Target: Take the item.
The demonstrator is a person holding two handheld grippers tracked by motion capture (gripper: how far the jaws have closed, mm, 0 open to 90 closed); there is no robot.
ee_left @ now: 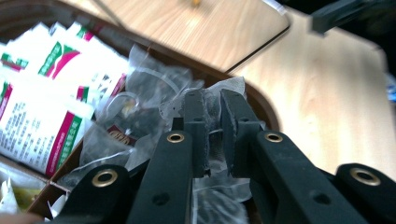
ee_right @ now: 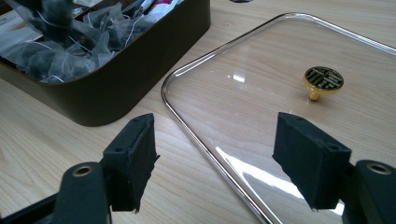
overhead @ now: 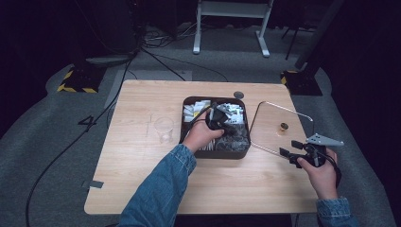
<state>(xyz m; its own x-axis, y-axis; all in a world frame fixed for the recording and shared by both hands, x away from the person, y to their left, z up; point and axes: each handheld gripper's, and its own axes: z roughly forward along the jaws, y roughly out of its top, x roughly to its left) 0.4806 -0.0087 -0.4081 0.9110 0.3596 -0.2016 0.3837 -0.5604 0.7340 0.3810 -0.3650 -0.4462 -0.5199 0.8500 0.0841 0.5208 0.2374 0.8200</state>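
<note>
A dark brown box in the middle of the table holds clear mesh tea bags and printed white sachets. My left gripper reaches into the box. Its jaws are shut on the corner of one clear tea bag, lifted a little above the pile. My right gripper rests low at the table's right side, open and with nothing in it. In the right gripper view its jaws straddle the near rim of a glass lid, which lies flat with its gold knob up.
An upright clear glass stands left of the box. The glass lid lies right of the box. A small grey disc sits near the table's far edge. Bare wood shows at the left and front of the table.
</note>
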